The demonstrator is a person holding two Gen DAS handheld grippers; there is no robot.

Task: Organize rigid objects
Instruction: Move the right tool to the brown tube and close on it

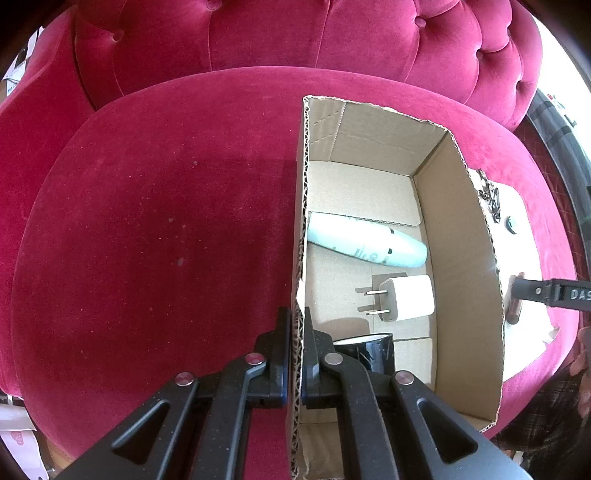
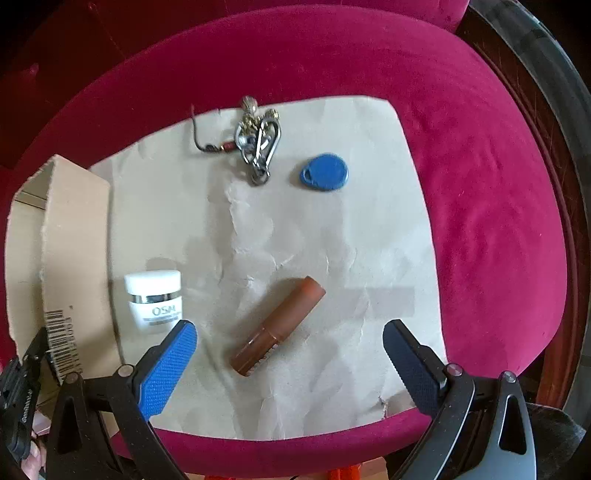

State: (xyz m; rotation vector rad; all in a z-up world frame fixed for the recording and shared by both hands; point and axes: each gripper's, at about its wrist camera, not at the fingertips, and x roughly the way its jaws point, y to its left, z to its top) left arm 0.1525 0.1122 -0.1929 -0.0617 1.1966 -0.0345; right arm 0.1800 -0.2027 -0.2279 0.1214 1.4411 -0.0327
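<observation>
My left gripper (image 1: 295, 325) is shut on the left wall of the cardboard box (image 1: 300, 221) that stands on the red velvet seat. Inside the box lie a white bottle (image 1: 365, 242), a white plug adapter (image 1: 404, 299) and a black roll (image 1: 369, 350). My right gripper (image 2: 290, 336) stands wide open, pointing down over a brown tube (image 2: 279, 326) that lies between and just beyond its fingertips on beige paper (image 2: 332, 236). A white cream jar (image 2: 154, 301) stands beside the left finger. A metal key ring cluster (image 2: 258, 142) and a blue key fob (image 2: 325, 173) lie farther off.
The box's outer wall (image 2: 75, 258) with a barcode rises at the left of the paper. The red seat cushion (image 1: 155, 221) curves round everything, with the tufted backrest (image 1: 295, 33) behind. A dark wooden frame (image 2: 554, 221) edges the seat at the right.
</observation>
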